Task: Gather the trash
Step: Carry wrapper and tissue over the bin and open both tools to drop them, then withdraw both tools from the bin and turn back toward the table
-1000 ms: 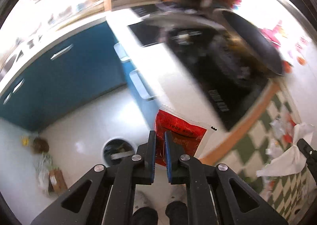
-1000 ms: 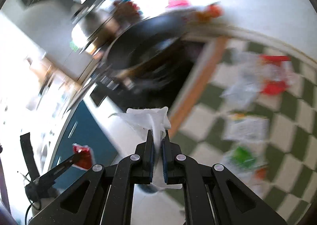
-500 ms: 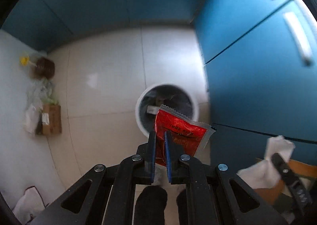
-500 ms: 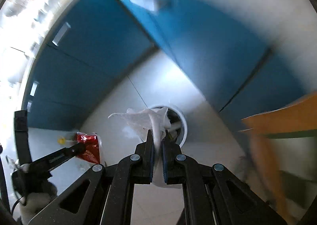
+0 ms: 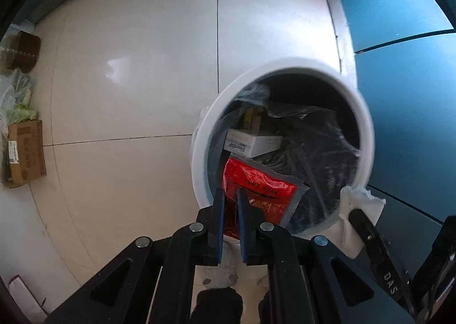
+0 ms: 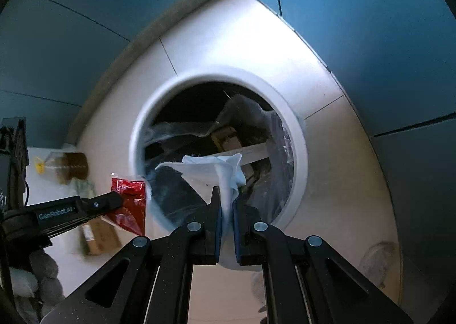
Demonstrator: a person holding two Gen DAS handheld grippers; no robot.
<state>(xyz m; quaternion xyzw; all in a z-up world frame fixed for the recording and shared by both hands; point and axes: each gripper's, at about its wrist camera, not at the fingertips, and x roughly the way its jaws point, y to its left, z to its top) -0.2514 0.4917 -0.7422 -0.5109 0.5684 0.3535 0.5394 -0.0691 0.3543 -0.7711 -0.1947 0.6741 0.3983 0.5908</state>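
both claws have dropped over the white bin (image 5: 199,135) rim, left claw (image 5: 230,195) gripping red wrapper (image 5: 256,184), right claw (image 6: 226,204) gripping tissue (image 6: 211,167).

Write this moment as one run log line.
left tongs: shut on red wrapper | right tongs: shut on white tissue | both above white bin | nothing released
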